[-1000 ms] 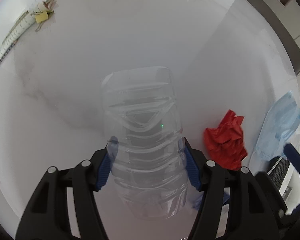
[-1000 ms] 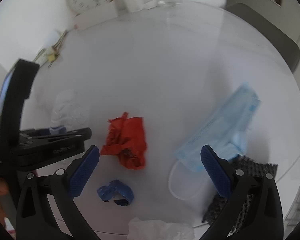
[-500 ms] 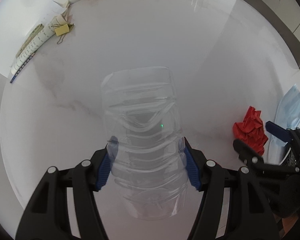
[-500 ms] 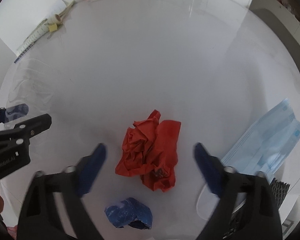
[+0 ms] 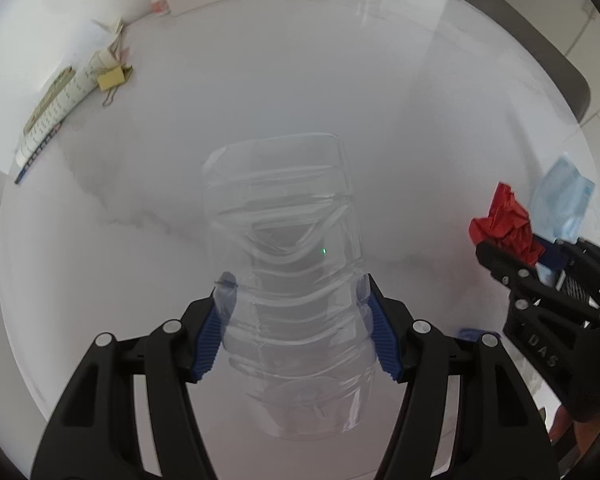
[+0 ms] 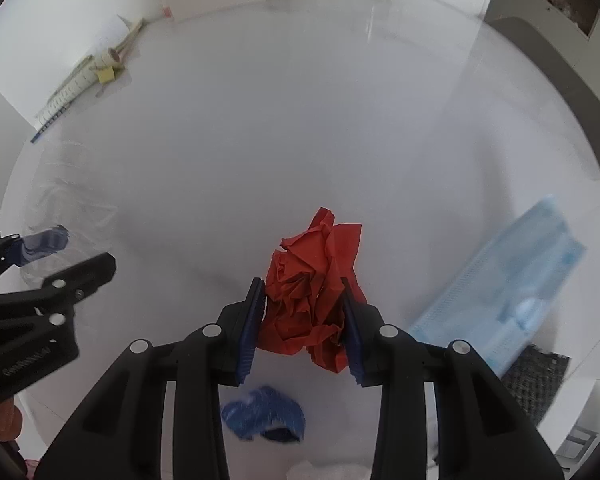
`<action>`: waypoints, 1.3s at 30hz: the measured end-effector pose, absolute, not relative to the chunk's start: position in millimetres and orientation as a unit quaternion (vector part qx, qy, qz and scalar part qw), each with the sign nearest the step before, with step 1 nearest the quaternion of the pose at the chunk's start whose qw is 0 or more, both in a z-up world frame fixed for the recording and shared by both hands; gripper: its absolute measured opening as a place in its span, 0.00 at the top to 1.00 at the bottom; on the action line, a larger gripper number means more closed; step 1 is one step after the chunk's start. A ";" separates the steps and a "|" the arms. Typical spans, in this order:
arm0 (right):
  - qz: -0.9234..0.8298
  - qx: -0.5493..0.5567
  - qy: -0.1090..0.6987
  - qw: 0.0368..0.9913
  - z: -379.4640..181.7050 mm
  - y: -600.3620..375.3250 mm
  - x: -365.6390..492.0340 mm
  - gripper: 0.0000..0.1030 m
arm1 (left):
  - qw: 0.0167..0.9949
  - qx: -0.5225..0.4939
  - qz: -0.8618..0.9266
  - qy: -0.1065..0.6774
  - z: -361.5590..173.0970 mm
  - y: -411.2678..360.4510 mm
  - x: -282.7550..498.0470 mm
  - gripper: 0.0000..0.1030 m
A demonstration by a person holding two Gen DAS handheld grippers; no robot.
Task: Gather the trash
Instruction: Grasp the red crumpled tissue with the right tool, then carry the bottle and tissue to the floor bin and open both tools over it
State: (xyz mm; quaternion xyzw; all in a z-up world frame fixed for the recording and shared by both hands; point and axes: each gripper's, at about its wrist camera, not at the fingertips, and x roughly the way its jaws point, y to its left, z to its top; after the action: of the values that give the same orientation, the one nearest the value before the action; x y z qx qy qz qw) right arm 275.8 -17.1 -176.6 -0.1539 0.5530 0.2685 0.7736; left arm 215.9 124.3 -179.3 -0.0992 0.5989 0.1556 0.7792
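Right claw (image 6: 303,314) is closing round the red wad (image 6: 314,292), and I see both blue pads already against its sides while it sits on the white bench (image 6: 300,120). Crumpled paper like this weighs almost nothing and gives under pressure, so I expect it to squash rather than slip; taking it across the thick middle, as now, looks right to me, since a loose corner could tear or pull free.

Left claw (image 5: 296,328) is clenched on the clear bottle (image 5: 284,264), pads on its ribbed lower body, held above the bench. Thin, empty plastic: light, slick, and it dents, so I want a firm but not crushing grip on the ribs.

Other trash lies near the wad: a blue mask (image 6: 500,296) to its right and a blue scrap (image 6: 264,414) just beneath my right claw.
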 end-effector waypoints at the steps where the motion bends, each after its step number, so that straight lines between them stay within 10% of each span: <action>1: 0.266 -0.154 0.548 0.778 -168.0 -21.5 272.0 0.64 | 0.782 -0.096 0.151 0.597 -176.0 122.9 215.3 0.41; 17: 0.159 -0.056 0.509 0.844 -75.2 -190.3 141.1 0.64 | 0.829 0.014 -0.004 0.559 -96.2 -23.4 136.1 0.41; 39: -0.095 0.110 0.579 0.802 -133.8 -439.1 -121.2 0.63 | 0.738 0.214 -0.328 0.549 -123.1 -325.7 -27.5 0.41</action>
State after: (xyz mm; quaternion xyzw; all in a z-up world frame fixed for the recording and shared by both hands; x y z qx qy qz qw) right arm -121.2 -439.1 -133.8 0.1097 0.5793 -0.0945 0.8021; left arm -27.5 -325.7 -123.1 0.2141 0.5495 -0.3284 0.7378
